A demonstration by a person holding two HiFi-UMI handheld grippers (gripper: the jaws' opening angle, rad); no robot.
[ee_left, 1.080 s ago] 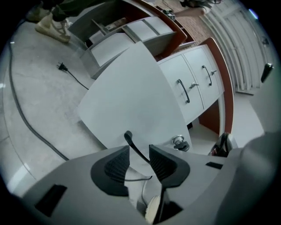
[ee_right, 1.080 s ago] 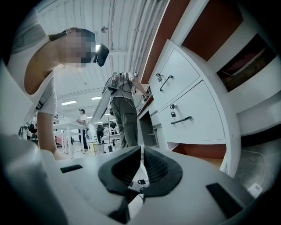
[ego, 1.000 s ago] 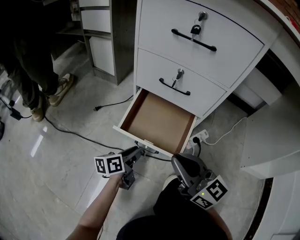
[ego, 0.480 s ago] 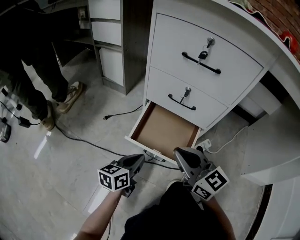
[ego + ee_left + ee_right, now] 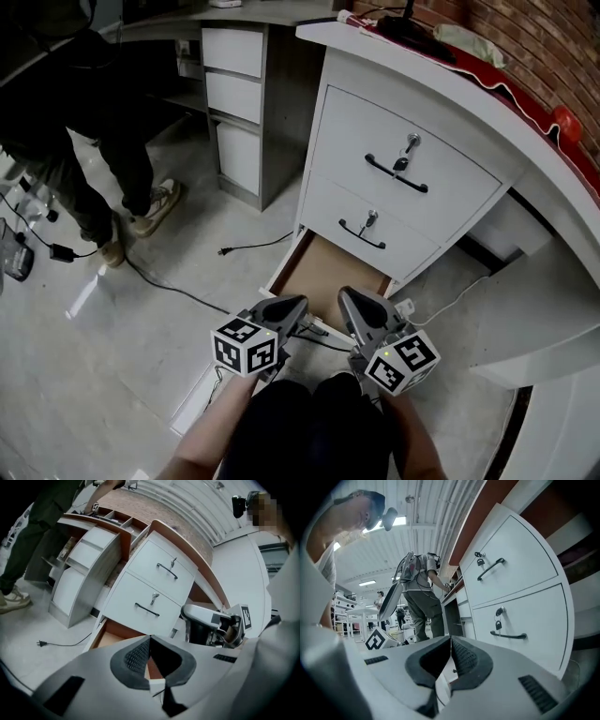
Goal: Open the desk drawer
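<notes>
With the bottom drawer (image 5: 328, 267) out, we should hold the left gripper (image 5: 300, 303) and right gripper (image 5: 345, 294), both closed and empty, clear of its front.

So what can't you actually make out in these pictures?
Bottom drawer: in the head view its front and handle hide behind the left gripper and right gripper.
Desk top: some things on it are cut off by the head view's upper edge.
Key in the top drawer lock: too small for detail in the head view.
</notes>
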